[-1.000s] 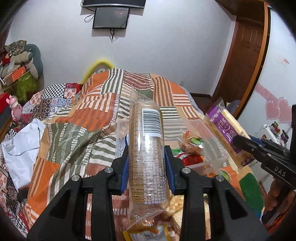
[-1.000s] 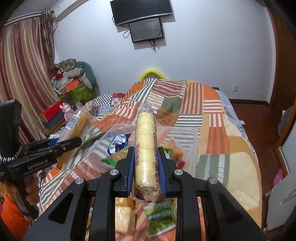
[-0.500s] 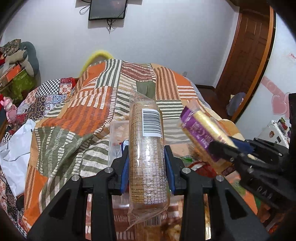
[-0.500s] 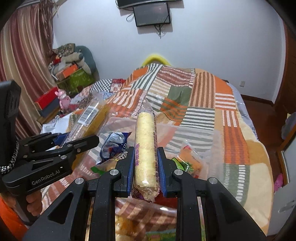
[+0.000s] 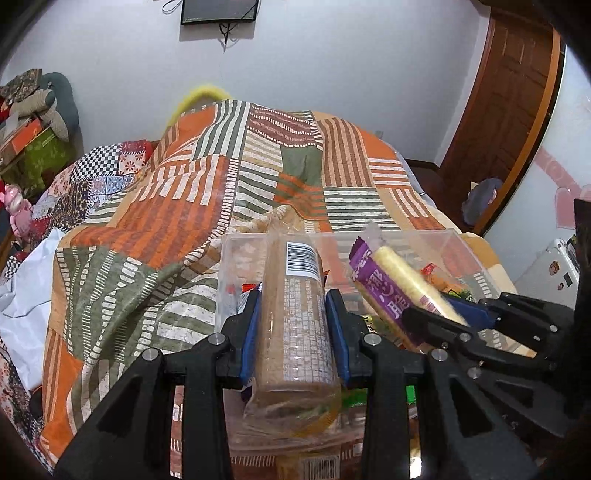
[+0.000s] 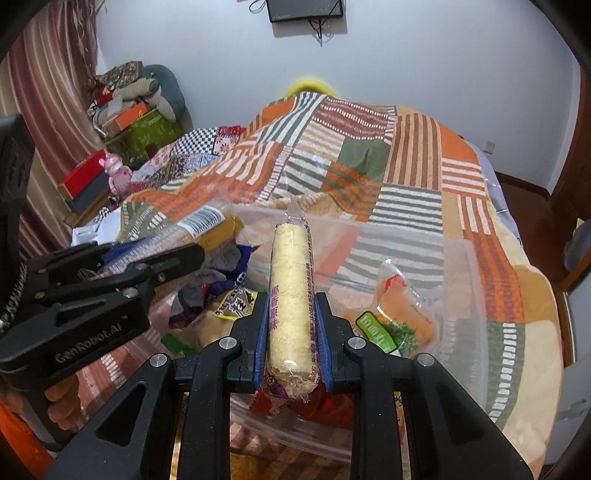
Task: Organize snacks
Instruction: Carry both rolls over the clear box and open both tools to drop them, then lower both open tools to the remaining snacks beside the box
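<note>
Change since a second ago: both grippers have come down and forward over the clear plastic storage bin (image 6: 458,254), which now fills more of each view; the wall-mounted dark screen (image 6: 304,9) has slid to the top edge.
Left gripper (image 5: 293,321): its blue-padded black jaws are clamped on a long brown cracker roll in clear wrap with a white barcode label (image 5: 295,314); the roll points forward and down, and its far end reaches over the bin's near left part.
Right gripper (image 6: 290,317): its jaws are closed narrow on a slim pale-yellow wafer roll in a clear and purple printed wrapper (image 6: 290,291), which is held along the fingers above the middle of the bin.
Pairing: in the left wrist view, the right gripper (image 5: 448,314) sits just to the right with the wafer roll (image 5: 402,280) angled up and left; in the right wrist view, the left gripper (image 6: 159,258) sits to the left with the barcoded roll (image 6: 199,221).
Bin contents: a blue crinkled snack bag (image 6: 221,273) lies at the left, and an orange and green snack packet in clear film (image 6: 395,317) lies at the right; more packets are under the jaws, too hidden to name.
Bin's place: it rests on a patchwork bedspread of orange, green and cream striped squares (image 6: 369,155).
Person: bare fingers (image 6: 62,395) wrap the left gripper's handle at the lower left of the right wrist view.
Surroundings: a pink toy figure (image 6: 116,171) and stacked boxes stand beside the bed at the left, and a brown wooden door (image 5: 509,92) is at the right.
</note>
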Available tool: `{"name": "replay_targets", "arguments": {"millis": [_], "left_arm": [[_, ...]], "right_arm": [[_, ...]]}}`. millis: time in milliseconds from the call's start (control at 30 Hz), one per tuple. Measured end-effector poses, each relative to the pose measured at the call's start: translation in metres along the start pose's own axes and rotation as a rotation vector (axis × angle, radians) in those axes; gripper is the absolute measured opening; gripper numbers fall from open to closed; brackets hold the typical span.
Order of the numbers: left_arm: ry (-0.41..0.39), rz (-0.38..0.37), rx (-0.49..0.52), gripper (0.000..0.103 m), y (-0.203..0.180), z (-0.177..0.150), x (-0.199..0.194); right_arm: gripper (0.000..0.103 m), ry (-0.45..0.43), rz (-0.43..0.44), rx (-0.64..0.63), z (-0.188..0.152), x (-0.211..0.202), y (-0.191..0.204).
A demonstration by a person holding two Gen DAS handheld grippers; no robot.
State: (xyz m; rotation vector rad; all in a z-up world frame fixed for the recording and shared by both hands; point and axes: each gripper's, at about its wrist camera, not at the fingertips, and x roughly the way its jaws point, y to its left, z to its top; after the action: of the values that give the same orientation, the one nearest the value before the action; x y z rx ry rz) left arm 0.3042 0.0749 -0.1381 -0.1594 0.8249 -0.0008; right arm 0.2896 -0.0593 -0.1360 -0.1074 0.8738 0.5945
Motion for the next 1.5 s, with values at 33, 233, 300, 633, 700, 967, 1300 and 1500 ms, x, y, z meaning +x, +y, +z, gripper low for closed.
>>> {"name": "replay_targets", "arguments": {"millis": [33,233,300,633,700,967,1300,1500], "left_arm": [[-0.001,0.008,-0.006,0.034,0.000,0.000,-0.001],[-0.018,0.030,-0.006,0.038,0.004,-0.002,-0.014],[-0.020,0.019,-0.010,0.038,0.004,-0.002,-0.020],[-0.061,0.011,0.032,0.053,-0.005,-0.021,-0.067],[-0.061,0.010,0.042,0.055,-0.006,-0.025,-0.074],[-0.070,0.005,0.054,0.073,-0.010,-0.050,-0.110],[-0.007,-0.002,0.065,0.085,-0.018,-0.099,-0.126],[0.074,0.006,0.060,0.085,-0.018,-0.132,-0.113]], "right_arm": [[0.023,-0.002,-0.006,-0.001,-0.001,-0.001,0.000],[0.023,-0.008,0.002,0.003,0.002,-0.010,-0.001],[0.024,-0.015,0.001,0.000,0.001,-0.015,-0.001],[0.033,-0.073,0.015,-0.005,-0.012,-0.061,-0.002],[0.036,-0.087,0.015,-0.010,-0.018,-0.073,-0.002],[0.050,-0.125,0.018,-0.006,-0.043,-0.108,-0.006],[0.066,-0.124,0.007,-0.021,-0.075,-0.129,0.000],[0.066,-0.103,0.015,-0.025,-0.092,-0.129,0.007]]}}
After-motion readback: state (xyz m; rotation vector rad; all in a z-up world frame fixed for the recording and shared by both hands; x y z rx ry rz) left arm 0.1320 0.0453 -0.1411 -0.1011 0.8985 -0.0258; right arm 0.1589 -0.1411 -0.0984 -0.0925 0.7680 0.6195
